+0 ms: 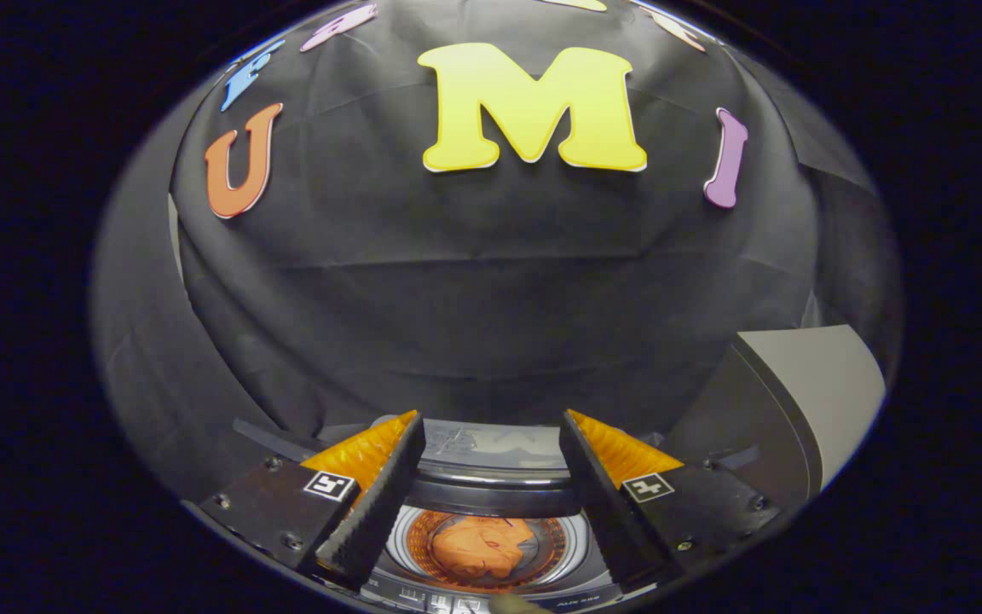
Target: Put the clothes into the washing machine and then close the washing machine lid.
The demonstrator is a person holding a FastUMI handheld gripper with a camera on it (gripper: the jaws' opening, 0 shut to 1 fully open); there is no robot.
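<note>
Fingers of the gripper (491,503) stand well apart with nothing held between them, so the gripper is open and empty. It hangs above a top-loading washing machine (542,588), looking down and forward over its open mouth.

Below the gripper, in the gap between the two fingers, the round drum (410,554) of the machine shows, and inside it lies a crumpled orange garment (482,546). The garment sits in the drum, roughly in its middle, clear of both fingers and untouched by them. A light ring rims the drum opening around it.

Just ahead of the fingertips, the machine's lid (491,456) stands raised, its glossy panel facing the gripper and its dark lower edge lying across the far side of the drum opening. The lid is open, not down over the drum.

Beneath the fingers, at the near side of the machine, a strip of the control panel (436,601) shows, too small to make out.

Off to the right of the gripper and beyond it stands a grey boxy object (806,401), apart from the machine. Black cloth (491,281) hangs as the wall behind everything.
</note>
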